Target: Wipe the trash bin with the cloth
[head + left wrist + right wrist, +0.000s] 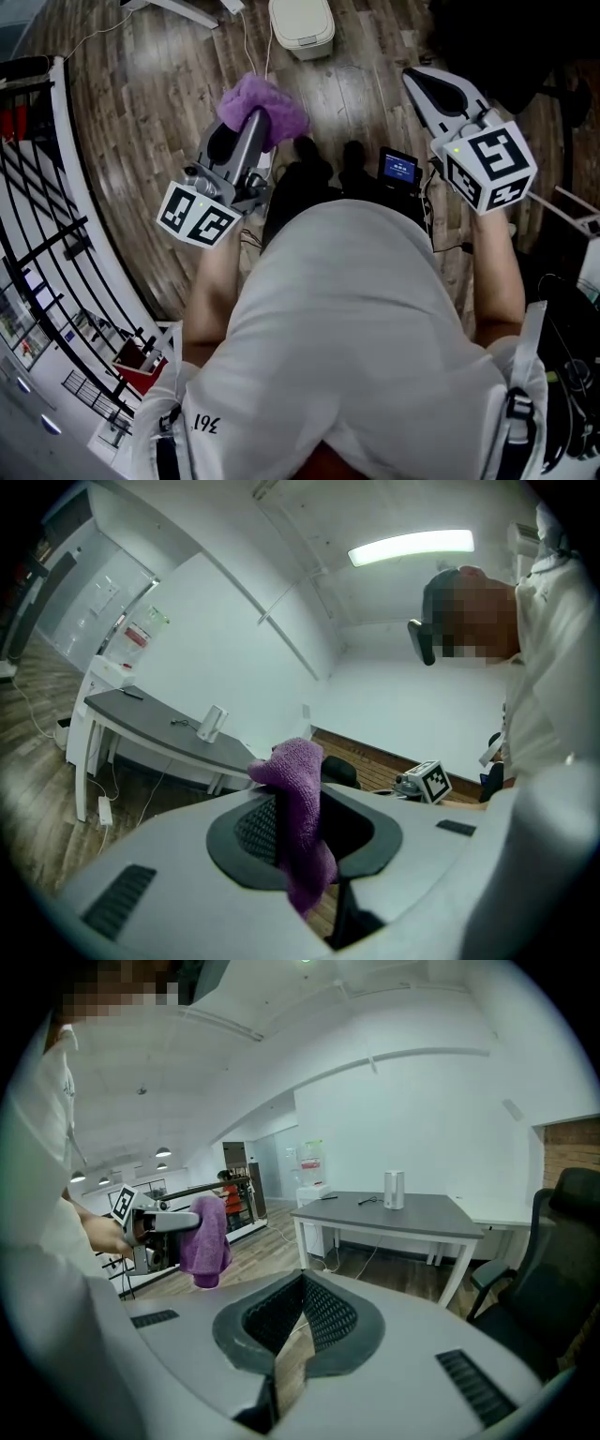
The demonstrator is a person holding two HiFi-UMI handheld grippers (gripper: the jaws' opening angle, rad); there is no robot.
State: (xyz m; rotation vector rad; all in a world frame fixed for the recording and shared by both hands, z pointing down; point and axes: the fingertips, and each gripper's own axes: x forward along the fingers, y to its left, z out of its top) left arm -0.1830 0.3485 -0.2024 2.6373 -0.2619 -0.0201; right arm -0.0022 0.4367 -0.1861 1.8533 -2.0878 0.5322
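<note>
Underfoot, a brown wood-plank floor (131, 112) is stretching across the head view, and a person in a white shirt (356, 328) is standing on it, looking down over both arms. Off to the side, a grey-topped desk with white legs (412, 1215) is standing against the white wall, with a black office chair (562, 1260) sitting just beside it in the right gripper view. A white plastic trash bin with a rounded lid (302, 23) is sitting on the floor at the top of the head view, ahead of the person and well apart from both grippers.

The left gripper (251, 122) is reaching forward at about level, its jaws clenching a fuzzy purple cloth (264, 101). In its own view the cloth (298, 794) is bunching above the jaws and hanging down between them. The right gripper (419, 82) is tilting downward beside it, its jaws pressed together on nothing. From its view the left gripper (192, 1224) and its draping cloth (204, 1239) are showing off to the left. A small white cylinder (394, 1190) is standing upright on the desk.
</note>
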